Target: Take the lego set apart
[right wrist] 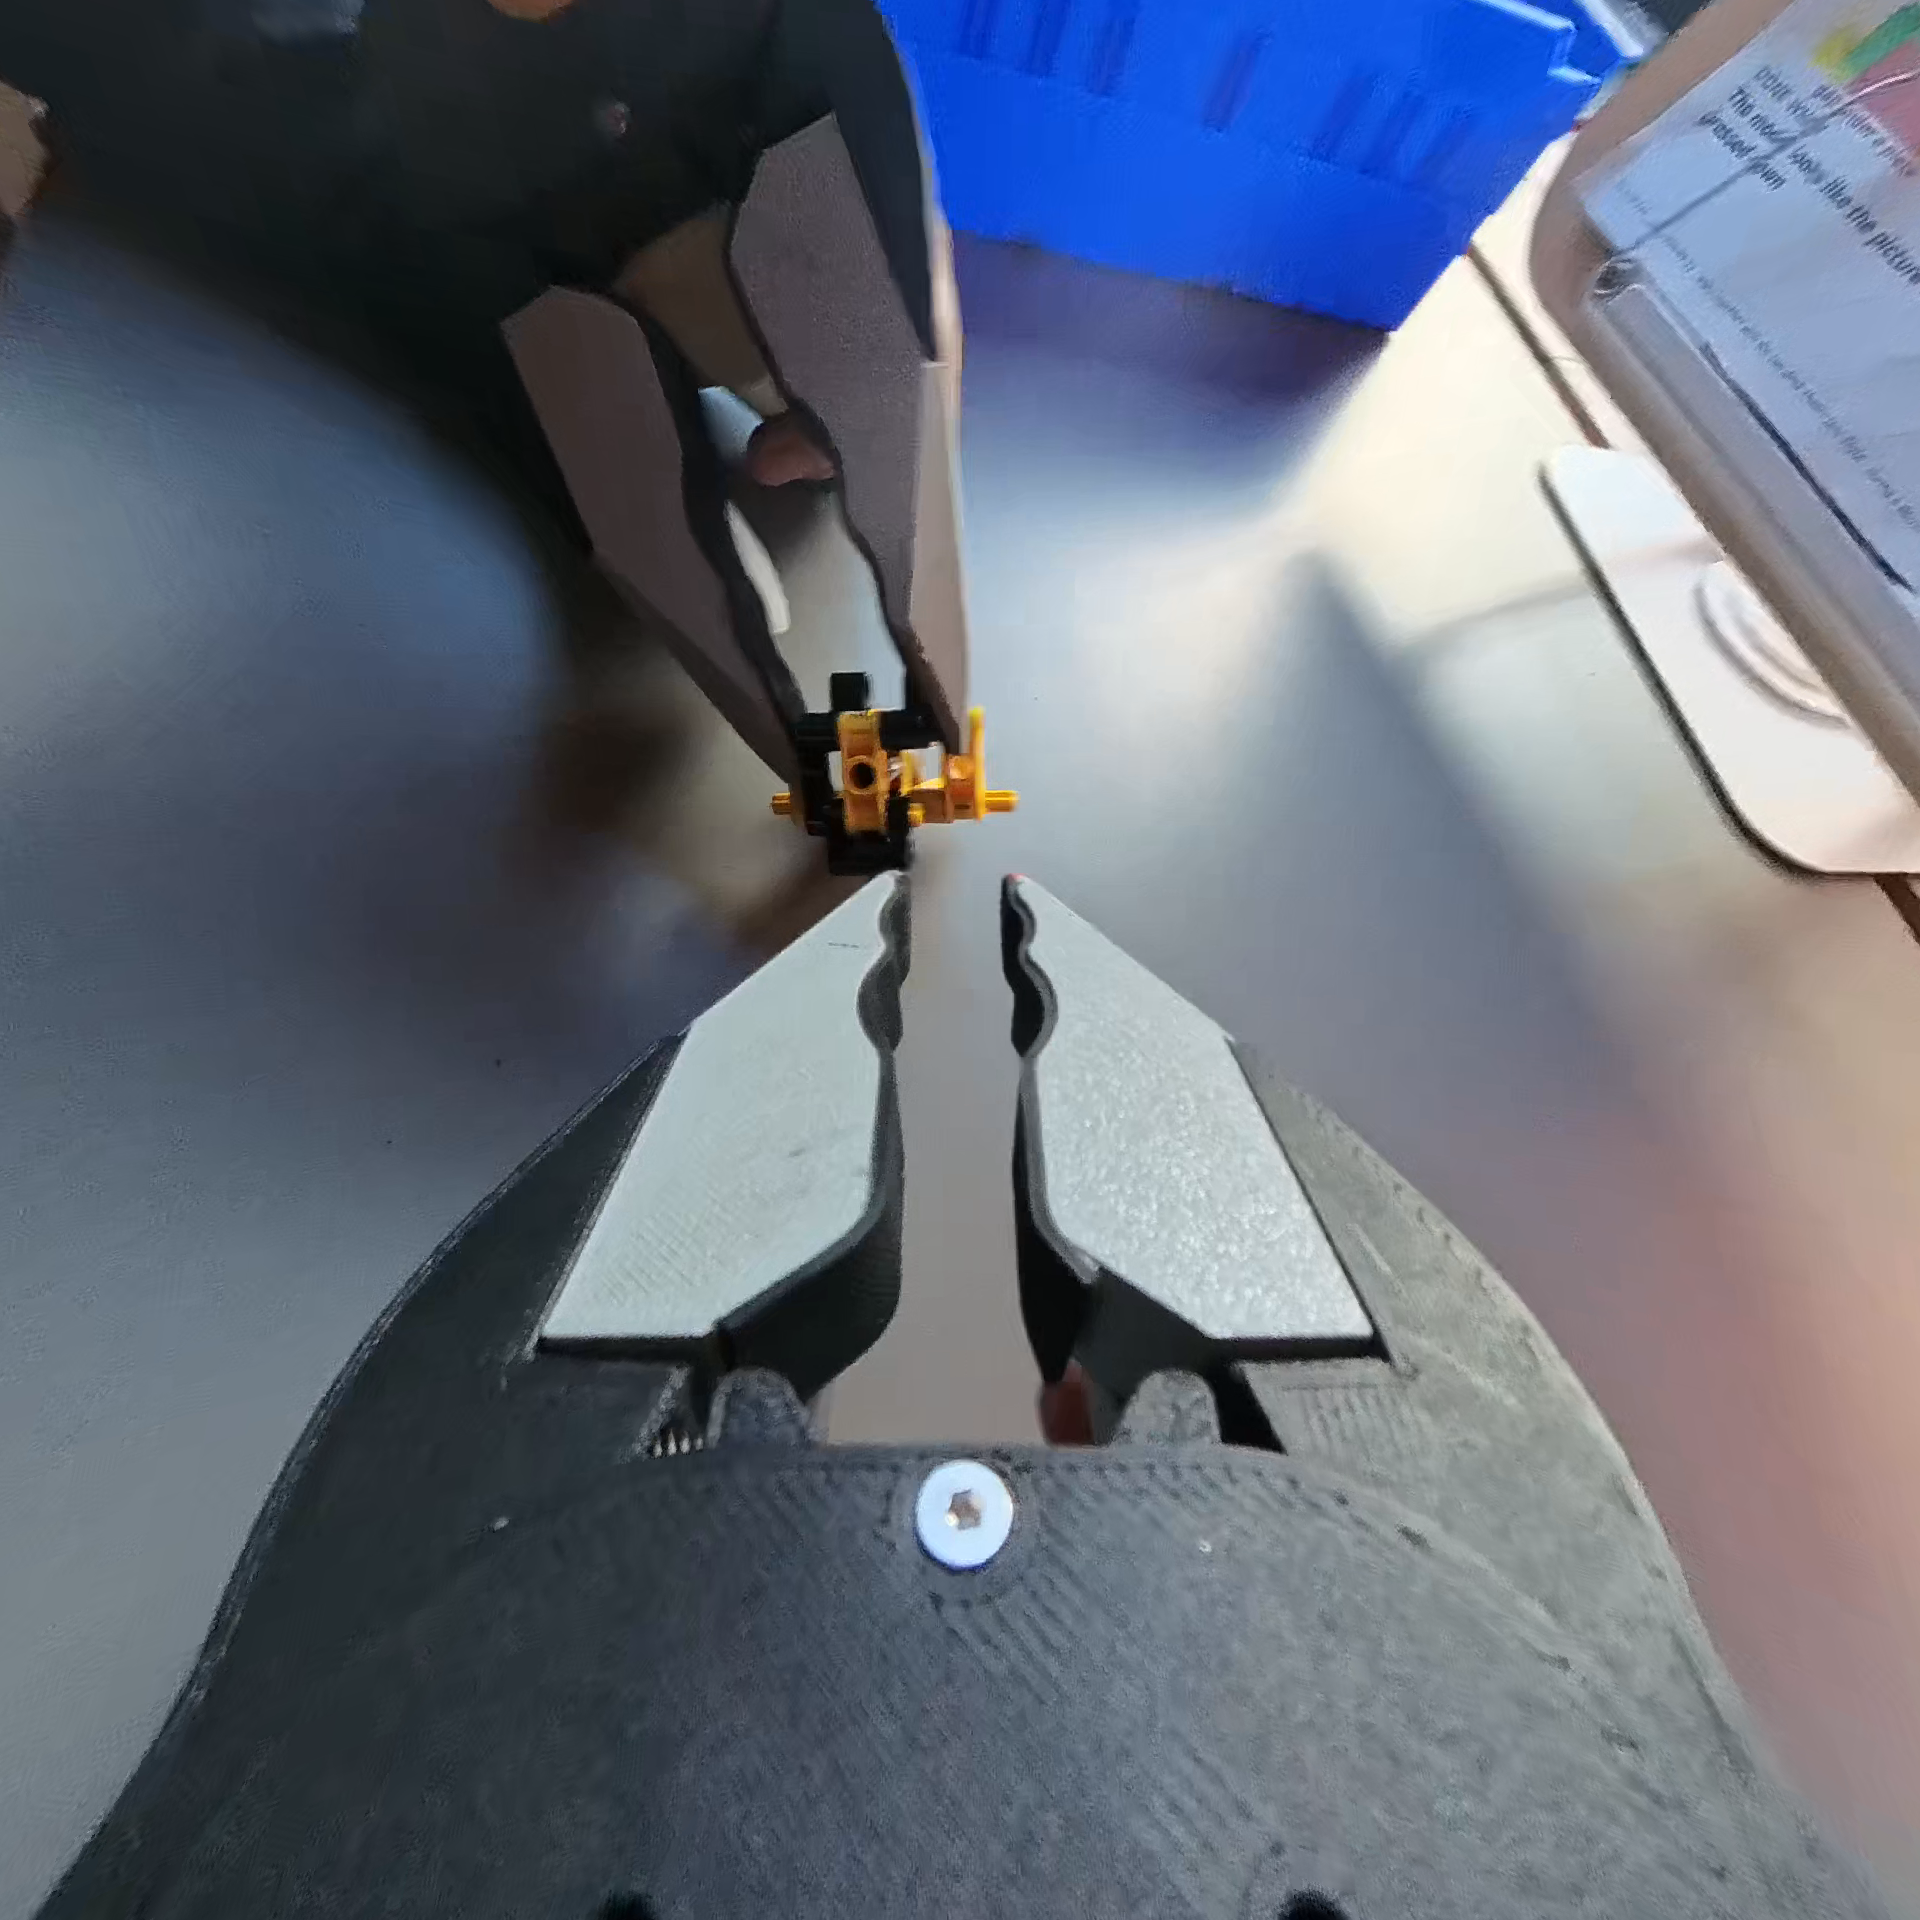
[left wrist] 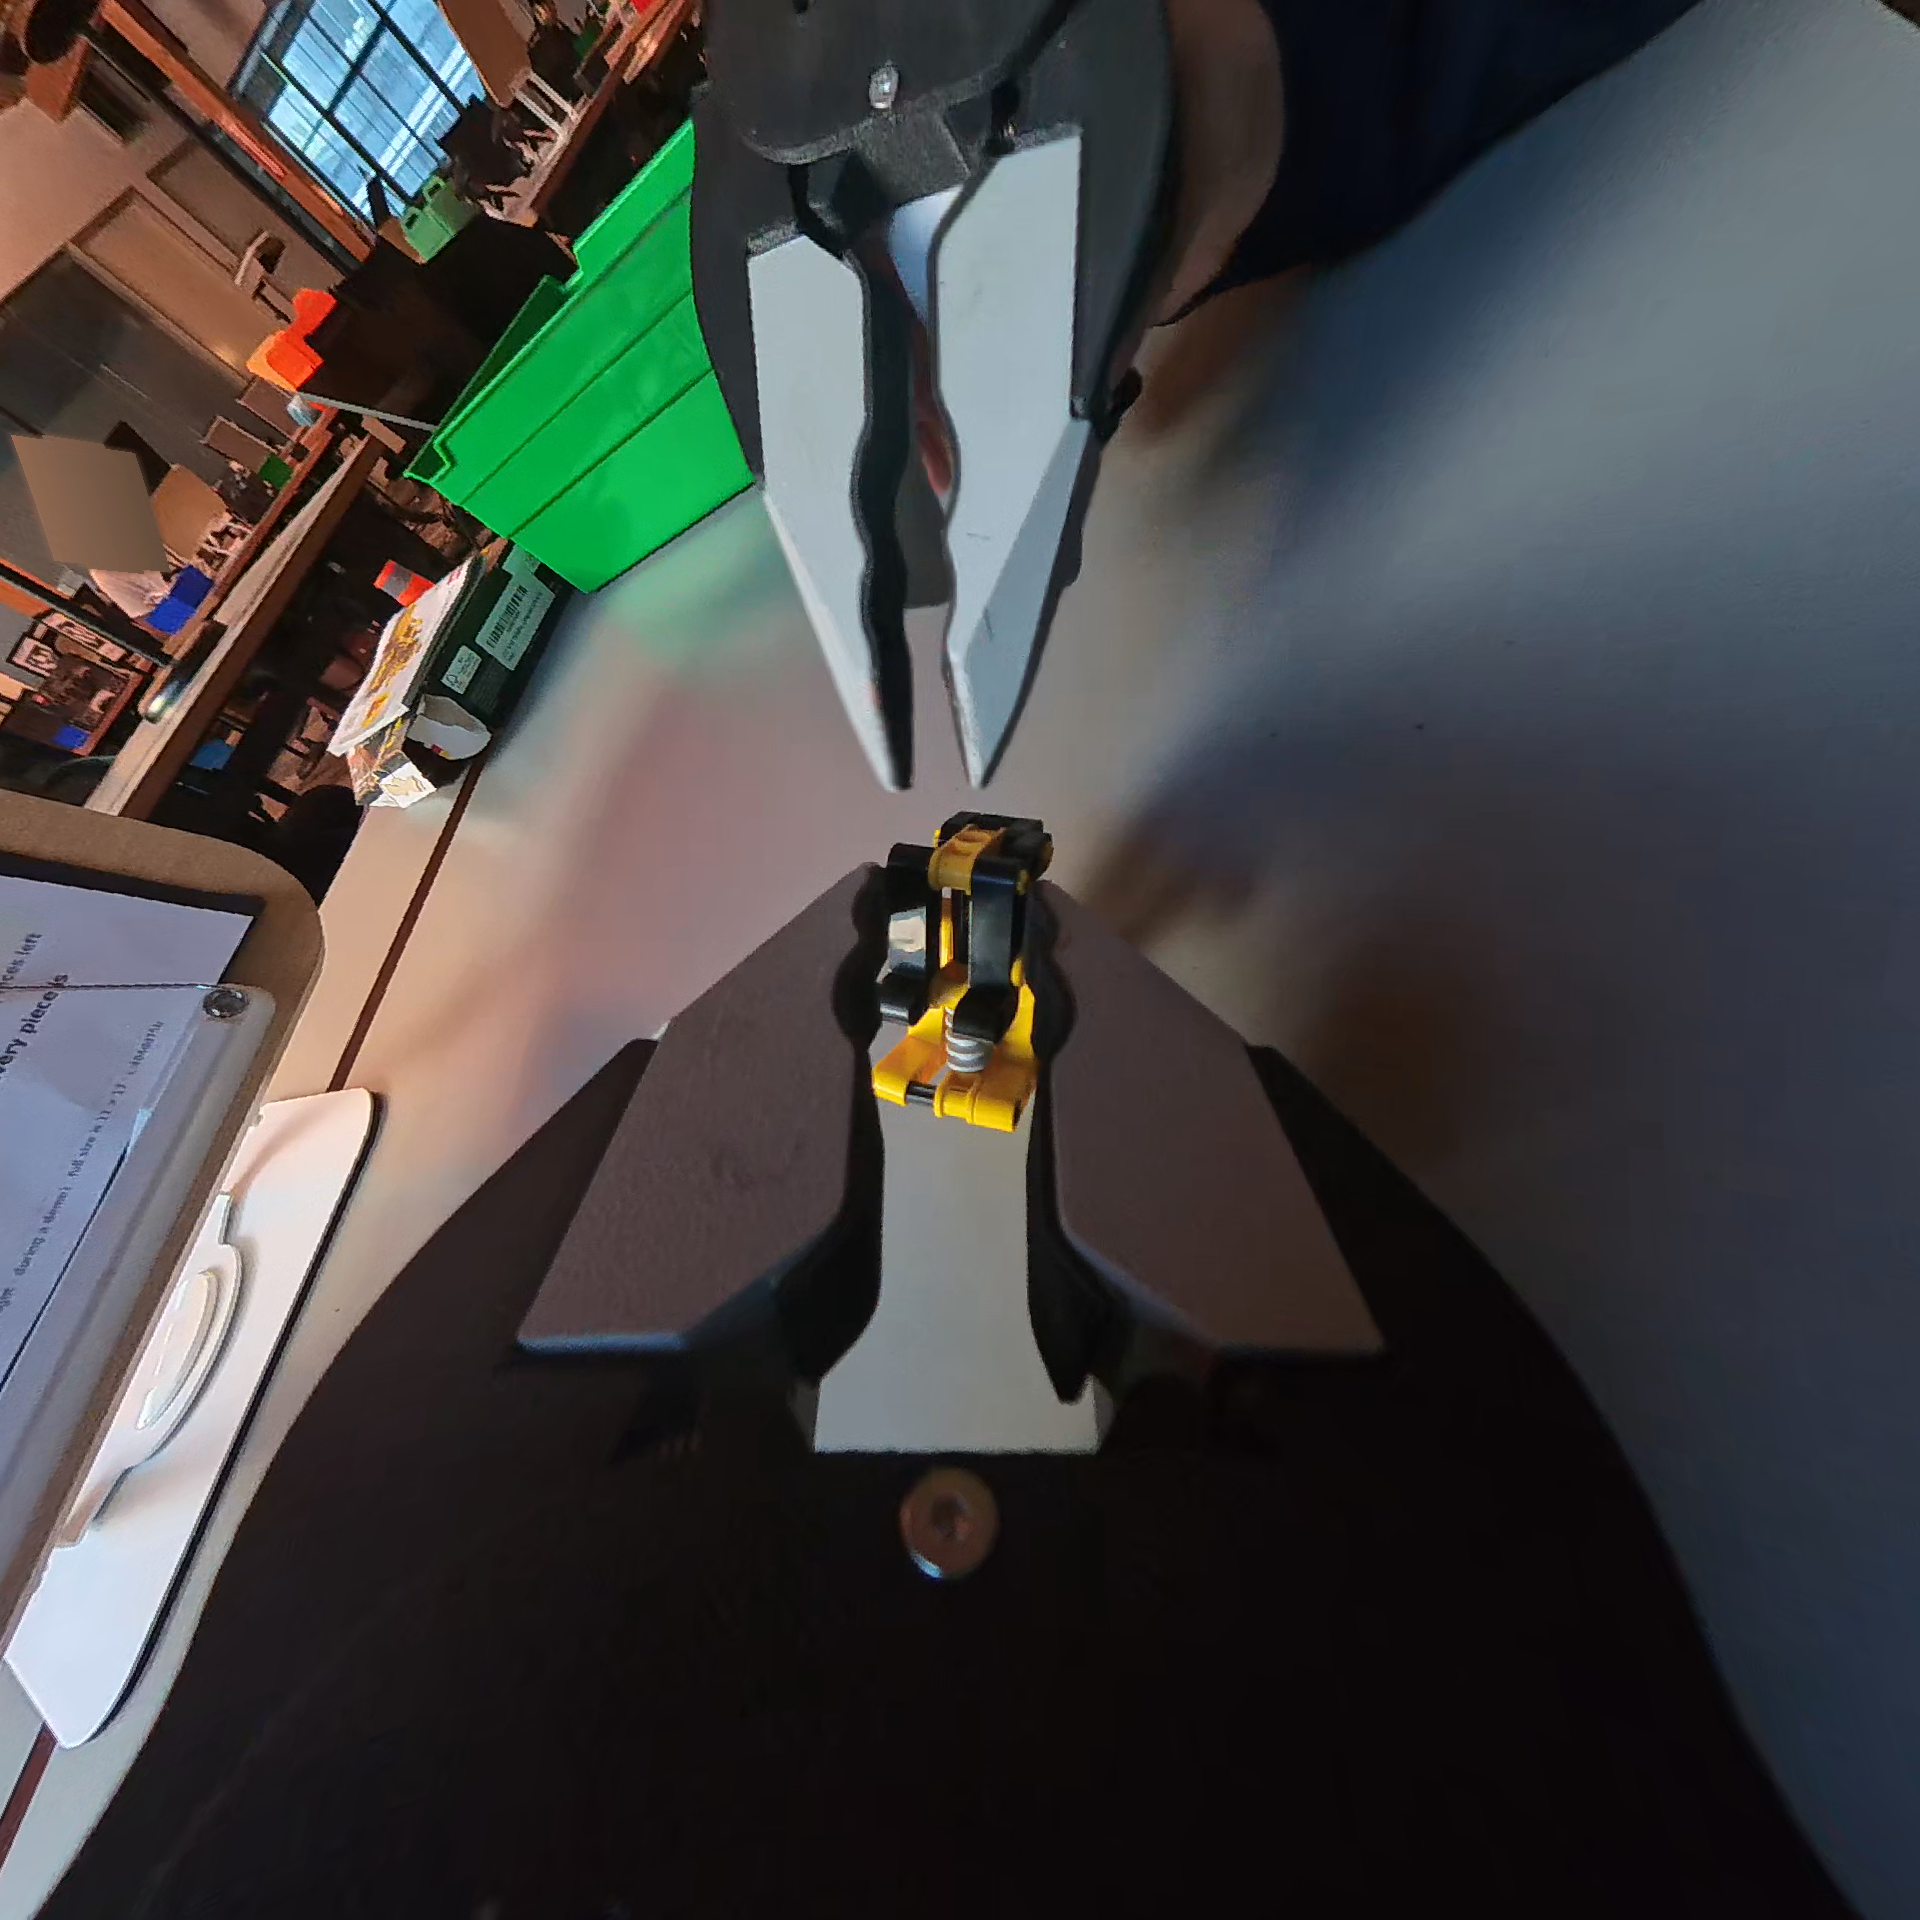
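The lego set is a small build of yellow and black beams and pins, with a grey ribbed spring-like part low in its middle and yellow pin ends jutting out sideways. It sits above the counter, pinched between the tips of the left hand-held gripper, whose fingers are pressed against its sides.

In the left wrist view the right hand-held gripper comes in from 12 o'clock, its grey fingers pointing down at the set's black top, tips just beside it with a narrow gap between them. In the right wrist view the same gripper has its jaws slightly spread and holding nothing, and the set lies just past the tips at 11 o'clock.

A green bin stands at 10 o'clock in the left view. A blue bin sits at 1 o'clock in the right view. A stand with paper sheets is at the counter's edge at 2 o'clock.
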Motion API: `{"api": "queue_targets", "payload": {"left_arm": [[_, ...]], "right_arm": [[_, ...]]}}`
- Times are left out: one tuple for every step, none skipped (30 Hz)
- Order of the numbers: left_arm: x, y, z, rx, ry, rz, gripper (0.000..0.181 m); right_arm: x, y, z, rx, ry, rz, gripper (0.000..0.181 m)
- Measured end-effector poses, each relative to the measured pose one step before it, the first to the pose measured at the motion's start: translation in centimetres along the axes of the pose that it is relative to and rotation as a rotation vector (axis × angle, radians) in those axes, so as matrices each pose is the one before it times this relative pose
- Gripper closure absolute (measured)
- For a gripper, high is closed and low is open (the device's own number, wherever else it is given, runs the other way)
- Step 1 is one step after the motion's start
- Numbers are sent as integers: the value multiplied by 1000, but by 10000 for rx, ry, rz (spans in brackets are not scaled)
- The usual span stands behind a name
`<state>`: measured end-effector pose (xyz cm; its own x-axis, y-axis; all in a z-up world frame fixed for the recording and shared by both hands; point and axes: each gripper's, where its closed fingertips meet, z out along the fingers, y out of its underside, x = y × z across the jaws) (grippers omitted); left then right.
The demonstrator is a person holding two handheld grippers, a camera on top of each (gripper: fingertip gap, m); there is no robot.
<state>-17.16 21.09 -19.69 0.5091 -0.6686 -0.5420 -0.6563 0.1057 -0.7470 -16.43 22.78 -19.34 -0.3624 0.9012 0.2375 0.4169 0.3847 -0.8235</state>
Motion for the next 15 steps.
{"api": "queue_targets", "payload": {"left_arm": [[39,-39,-22,29,18,22,158],[20,-13,-19,6,-18,48,158],[29,-5,4,2,-21,50,158],[8,-11,-6,1,-10,20,158],[-23,2,-3,-1,-7,-5,158],[-39,15,-1,-14,-14,-24,158],[-8,38,-1,-26,-6,4,158],[-1,49,38,-46,-28,33,158],[104,-29,17,18,30,69,158],[79,-69,-19,47,21,61,158],[57,-67,-15,43,29,33,158],[-27,5,8,-8,-21,-6,158],[-80,-5,2,-5,-41,-28,158],[-16,37,20,-21,11,-26,158],[-11,-16,-4,8,18,-31,158]], "right_arm": [[297,-183,-116,80,190,40,166],[78,-136,5,35,87,-65,165],[-144,-71,142,-12,0,-61,160],[-402,4,204,-51,-152,-29,157],[-548,40,213,-55,-255,-6,159],[-247,97,194,-54,-102,22,162],[-20,94,121,-38,8,-9,164],[97,-97,-2,52,70,4,167],[83,-194,-116,112,30,-5,175],[-7,-183,-137,103,-35,6,181],[-32,-119,-77,79,-64,20,181],[-91,167,23,-86,-89,19,181],[-47,218,74,-95,-25,-30,181],[5,-6,8,30,-4,6,174],[-102,-34,-3,30,-129,113,171]]}}
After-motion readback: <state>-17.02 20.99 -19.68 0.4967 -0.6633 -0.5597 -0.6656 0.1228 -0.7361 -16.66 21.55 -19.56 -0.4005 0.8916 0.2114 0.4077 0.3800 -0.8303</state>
